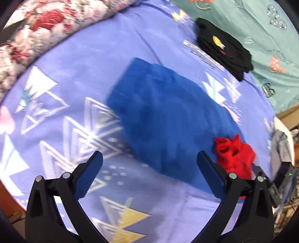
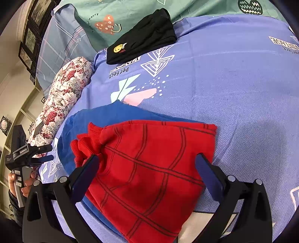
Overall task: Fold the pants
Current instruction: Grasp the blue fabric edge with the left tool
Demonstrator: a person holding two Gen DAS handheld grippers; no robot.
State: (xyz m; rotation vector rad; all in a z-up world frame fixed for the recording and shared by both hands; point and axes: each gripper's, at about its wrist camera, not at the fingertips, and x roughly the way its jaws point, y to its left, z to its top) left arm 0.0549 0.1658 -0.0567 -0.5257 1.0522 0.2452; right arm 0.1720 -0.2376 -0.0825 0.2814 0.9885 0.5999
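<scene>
Blue and red pants lie folded on the purple bedsheet; the red panel with dark grid lines lies on top of the blue part. In the left wrist view the blue part fills the middle and the red cuffs bunch at its right. My left gripper is open and empty, hovering over the pants' near edge. It also shows in the right wrist view. My right gripper is open above the red panel, holding nothing.
A folded black garment with a yellow smiley lies at the sheet's far edge, also in the left wrist view. A floral bolster runs along the left. A teal quilt lies behind. Clutter sits past the bed's right edge.
</scene>
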